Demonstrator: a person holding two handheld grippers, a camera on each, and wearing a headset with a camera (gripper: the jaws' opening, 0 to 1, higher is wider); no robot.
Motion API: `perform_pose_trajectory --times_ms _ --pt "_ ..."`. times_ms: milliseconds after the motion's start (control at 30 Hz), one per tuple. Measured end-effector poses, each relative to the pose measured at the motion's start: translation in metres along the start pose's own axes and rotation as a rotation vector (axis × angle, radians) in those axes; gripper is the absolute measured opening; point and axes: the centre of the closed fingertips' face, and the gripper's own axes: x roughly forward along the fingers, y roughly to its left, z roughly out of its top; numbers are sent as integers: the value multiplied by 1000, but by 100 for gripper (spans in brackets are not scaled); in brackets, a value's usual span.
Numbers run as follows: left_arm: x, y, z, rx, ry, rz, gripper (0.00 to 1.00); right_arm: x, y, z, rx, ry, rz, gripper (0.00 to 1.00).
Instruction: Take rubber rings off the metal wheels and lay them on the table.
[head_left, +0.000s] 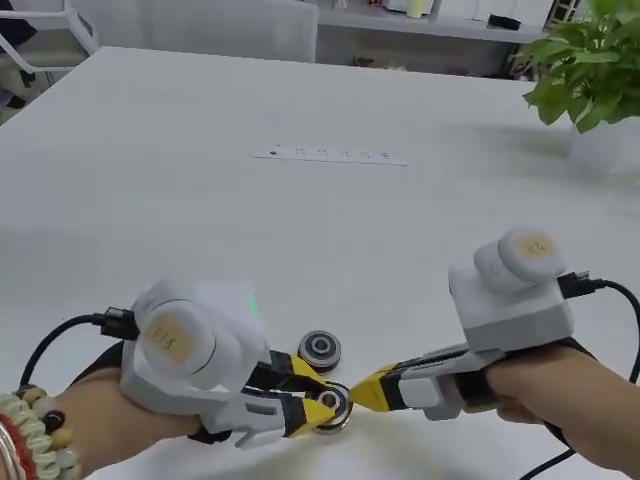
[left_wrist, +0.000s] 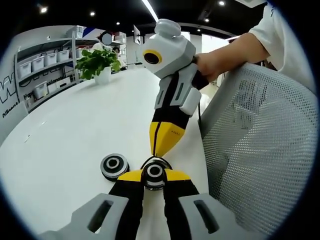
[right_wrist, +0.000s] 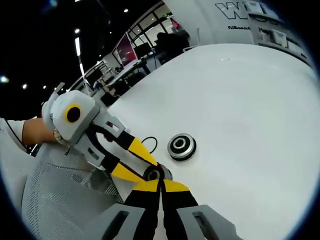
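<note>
A metal wheel (head_left: 333, 407) with a dark rubber ring sits near the front table edge, and my left gripper (head_left: 322, 406) is shut on it. In the left gripper view the yellow jaws clamp this wheel (left_wrist: 154, 172) from both sides. My right gripper (head_left: 353, 393) comes in from the right, shut, with its yellow tip touching the wheel's rim. I cannot tell whether it pinches the ring. In the right gripper view, the right gripper (right_wrist: 160, 181) points at the wheel (right_wrist: 152, 173). A second wheel (head_left: 320, 348) with its ring lies flat on the table just behind.
The white table (head_left: 300, 230) stretches far ahead. A potted plant (head_left: 585, 65) stands at the back right and a flat white strip (head_left: 330, 154) lies mid-table. A mesh chair (left_wrist: 260, 150) is close to the near edge. Cables trail from both grippers.
</note>
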Motion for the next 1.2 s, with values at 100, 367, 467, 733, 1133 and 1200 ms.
perform_pose_trajectory --times_ms 100,367,467,733,1133,1200 --pt "-7 6 10 -17 -40 12 12 -1 0 1 6 -5 1 0" --pt "-26 6 32 -20 -91 -10 39 -3 2 6 16 -28 10 0" --pt "-33 1 35 37 -59 -29 49 -3 4 9 14 -36 15 0" --pt "-58 -6 39 116 -14 -60 67 -5 6 14 16 -57 25 0" --pt "-117 6 29 68 -7 53 74 -18 3 31 40 -142 23 0" --pt "-124 6 25 54 -7 77 74 -19 2 33 47 -153 20 0"
